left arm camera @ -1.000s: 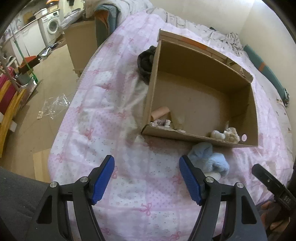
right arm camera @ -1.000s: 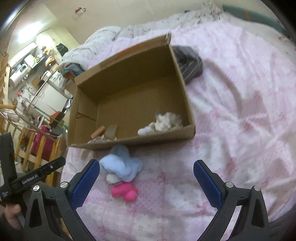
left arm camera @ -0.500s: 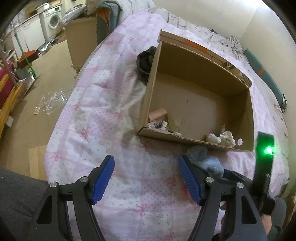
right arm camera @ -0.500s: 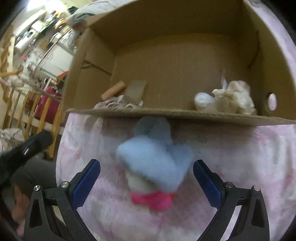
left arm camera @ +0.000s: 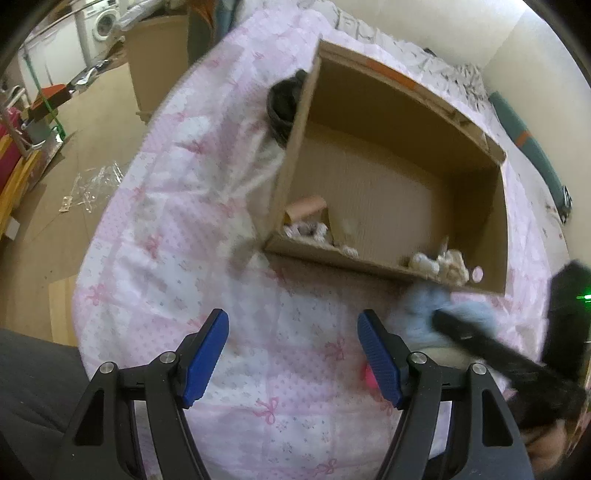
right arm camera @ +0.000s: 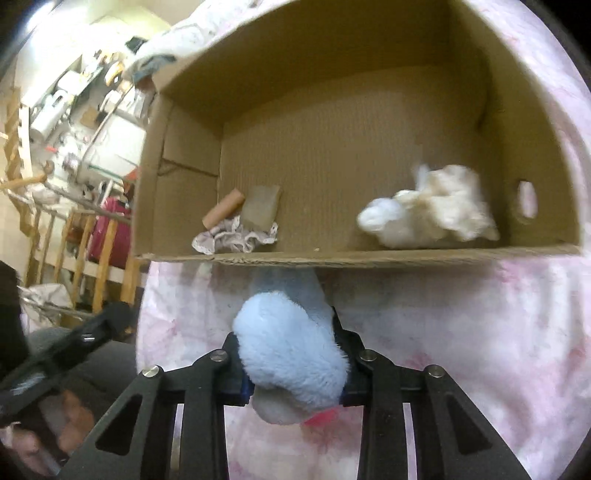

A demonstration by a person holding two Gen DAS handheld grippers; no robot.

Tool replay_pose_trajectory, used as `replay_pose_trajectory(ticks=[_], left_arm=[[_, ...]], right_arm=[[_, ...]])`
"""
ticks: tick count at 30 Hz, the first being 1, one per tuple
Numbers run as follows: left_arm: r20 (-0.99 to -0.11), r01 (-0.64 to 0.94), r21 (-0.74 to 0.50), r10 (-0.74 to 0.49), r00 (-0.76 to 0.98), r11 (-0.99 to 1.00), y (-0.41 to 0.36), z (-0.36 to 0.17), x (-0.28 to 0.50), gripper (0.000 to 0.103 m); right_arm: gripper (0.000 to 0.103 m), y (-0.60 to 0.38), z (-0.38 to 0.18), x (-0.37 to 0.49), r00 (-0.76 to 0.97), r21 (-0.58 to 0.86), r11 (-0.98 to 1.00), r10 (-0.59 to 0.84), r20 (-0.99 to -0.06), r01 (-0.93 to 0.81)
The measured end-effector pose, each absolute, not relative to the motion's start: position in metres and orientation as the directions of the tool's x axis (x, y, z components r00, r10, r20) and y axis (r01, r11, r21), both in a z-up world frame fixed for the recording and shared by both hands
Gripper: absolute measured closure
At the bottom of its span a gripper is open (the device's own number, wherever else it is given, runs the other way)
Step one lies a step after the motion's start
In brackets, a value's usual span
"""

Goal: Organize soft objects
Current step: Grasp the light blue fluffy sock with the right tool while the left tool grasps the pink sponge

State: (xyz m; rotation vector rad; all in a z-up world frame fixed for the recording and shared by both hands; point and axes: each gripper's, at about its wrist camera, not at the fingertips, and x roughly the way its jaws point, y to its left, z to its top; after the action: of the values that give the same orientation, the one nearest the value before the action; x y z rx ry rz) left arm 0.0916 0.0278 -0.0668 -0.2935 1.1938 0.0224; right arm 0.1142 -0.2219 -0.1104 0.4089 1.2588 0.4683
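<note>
On the far left, beyond the bed's edge, is bare floor with a washing machine (left arm camera: 101, 20) against the back wall. A bed with a pink bow-print cover (left arm camera: 177, 229) fills the middle of the scene. Over its near left part hang the left tongs (left arm camera: 293, 354), their blue pads standing well apart with nothing between them, only the cover below.

Further back and to the right, an open cardboard box (left arm camera: 391, 114) sits on the bed, with a dark bundle of cloth (left arm camera: 282, 103) just beside its far left corner. Inside the box, by the near wall, lie a cardboard tube (right arm camera: 223, 208), a frilly scrap of fabric (right arm camera: 234, 238) and, further right, a cream fluffy toy (right arm camera: 432, 216).

Just outside the box's near wall, on the cover, is a pale blue plush toy (right arm camera: 291, 350) with a pink part underneath. The right tongs (right arm camera: 295, 363) have just been closing and now squeeze this toy, which bulges up between them.

By my reading, a few soft things are already put away, and the blue toy is gripped but not yet lifted over the wall into the box. The dark bundle may also remain to be sorted.
</note>
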Motion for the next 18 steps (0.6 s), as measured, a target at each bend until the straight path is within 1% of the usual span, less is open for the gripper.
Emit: replay_pose_trajectory(ticks=[4,7,9,10,15,18], left_arm=[[-0.938,-0.067,-0.201,-0.173,0.300,0.977,-0.005,-0.084,0.092,0.033],[-0.942,-0.021,-0.225,-0.212,0.261,0.974,-0.029,-0.096,0.089,0.033],[-0.944,0.000,-0.243,-0.236,0.232,0.970,-0.044,-0.103,0.088,0.033],[-0.944,0.010,-0.245,-0.241,0.224,0.969,-0.051,-0.107,0.088,0.033],[-0.952,0.044,-0.233,-0.237,0.196,0.972,-0.078,-0.122,0.090,0.033],[-0.964,0.050,-0.197,-0.203,0.174,0.979,-0.084,-0.133,0.092,0.033]], right_arm=[[0.069,-0.253,-0.088,0.099,0.312,0.521,0.851,0.514,-0.799,-0.065],[0.069,-0.275,-0.077,0.084,0.373,0.518,0.855,0.490,-0.788,-0.028],[0.069,-0.287,-0.079,0.077,0.397,0.567,0.824,0.519,-0.757,0.005],[0.069,-0.290,-0.079,0.075,0.407,0.569,0.823,0.515,-0.754,0.013],[0.069,-0.294,-0.075,0.075,0.436,0.554,0.833,0.492,-0.753,0.017],[0.069,-0.292,-0.079,0.077,0.425,0.543,0.839,0.485,-0.764,0.019]])
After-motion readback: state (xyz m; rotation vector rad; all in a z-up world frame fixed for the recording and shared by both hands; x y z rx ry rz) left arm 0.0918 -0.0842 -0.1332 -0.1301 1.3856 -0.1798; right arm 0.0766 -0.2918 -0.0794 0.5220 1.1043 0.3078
